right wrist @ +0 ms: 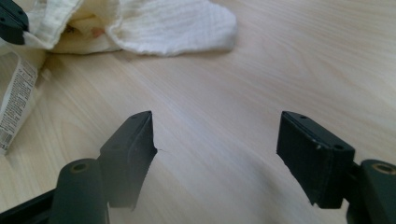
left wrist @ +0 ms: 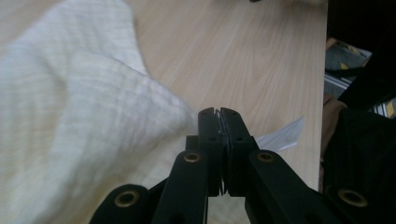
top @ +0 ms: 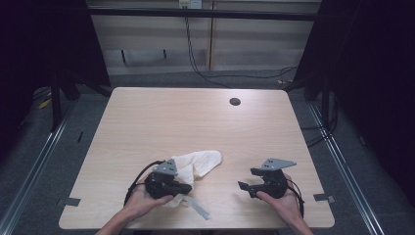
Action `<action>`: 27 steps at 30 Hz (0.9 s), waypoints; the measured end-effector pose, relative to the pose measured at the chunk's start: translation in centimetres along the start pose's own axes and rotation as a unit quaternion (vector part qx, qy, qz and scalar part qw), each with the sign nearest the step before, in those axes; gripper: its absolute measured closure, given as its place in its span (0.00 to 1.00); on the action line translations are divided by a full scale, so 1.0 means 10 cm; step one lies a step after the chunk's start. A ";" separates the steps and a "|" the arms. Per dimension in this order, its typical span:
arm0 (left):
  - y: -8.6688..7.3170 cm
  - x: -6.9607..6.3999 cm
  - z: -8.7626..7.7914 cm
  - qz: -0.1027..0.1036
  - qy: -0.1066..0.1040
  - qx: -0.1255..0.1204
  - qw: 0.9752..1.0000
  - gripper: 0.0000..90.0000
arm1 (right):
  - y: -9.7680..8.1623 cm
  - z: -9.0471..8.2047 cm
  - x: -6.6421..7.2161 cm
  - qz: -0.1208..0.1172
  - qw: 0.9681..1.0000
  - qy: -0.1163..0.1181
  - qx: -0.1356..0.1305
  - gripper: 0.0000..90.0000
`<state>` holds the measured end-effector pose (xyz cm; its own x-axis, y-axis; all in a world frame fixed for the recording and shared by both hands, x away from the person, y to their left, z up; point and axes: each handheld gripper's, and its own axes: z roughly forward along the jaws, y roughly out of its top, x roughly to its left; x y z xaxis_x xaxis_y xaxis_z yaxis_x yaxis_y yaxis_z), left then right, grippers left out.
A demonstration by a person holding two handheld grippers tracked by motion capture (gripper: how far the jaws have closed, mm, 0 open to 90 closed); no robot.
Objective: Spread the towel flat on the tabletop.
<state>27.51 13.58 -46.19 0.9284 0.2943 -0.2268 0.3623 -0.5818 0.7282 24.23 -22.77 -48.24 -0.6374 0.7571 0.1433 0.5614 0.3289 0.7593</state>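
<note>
left hand-held gripper (left wrist: 218, 112) clamped on white cloth (top: 198, 164) edge | right hand-held gripper (right wrist: 217, 154) wide, empty | lift slowly, avoid snagging care label (right wrist: 16, 100)

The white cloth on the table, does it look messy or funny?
Yes. The white cloth lies crumpled in a heap on the table, not flat. A long printed label trails out from it. The left gripper is shut on a thin edge of the cloth, bunching it.

The cloth (top: 195, 164) lies on the table (top: 161, 112), front left.
</note>
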 end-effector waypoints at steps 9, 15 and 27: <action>-0.15 0.29 -0.54 -0.051 0.047 -0.071 0.995 0.98 | 0.25 0.31 0.07 -0.024 0.999 0.030 0.005 0.36; -0.18 0.47 -0.69 -0.075 0.085 -0.099 0.989 0.98 | 0.35 0.46 0.09 -0.036 0.999 0.037 0.008 0.45; -0.60 0.90 -0.78 -0.153 0.160 -0.062 0.973 0.98 | 0.62 0.78 0.04 -0.034 0.997 0.076 -0.003 0.61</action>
<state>33.08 25.66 -47.56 0.6983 0.6716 -0.2478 0.5869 -0.3390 0.7353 31.59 -16.02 -48.41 -0.7468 0.6390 0.1843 0.5109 0.3737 0.7742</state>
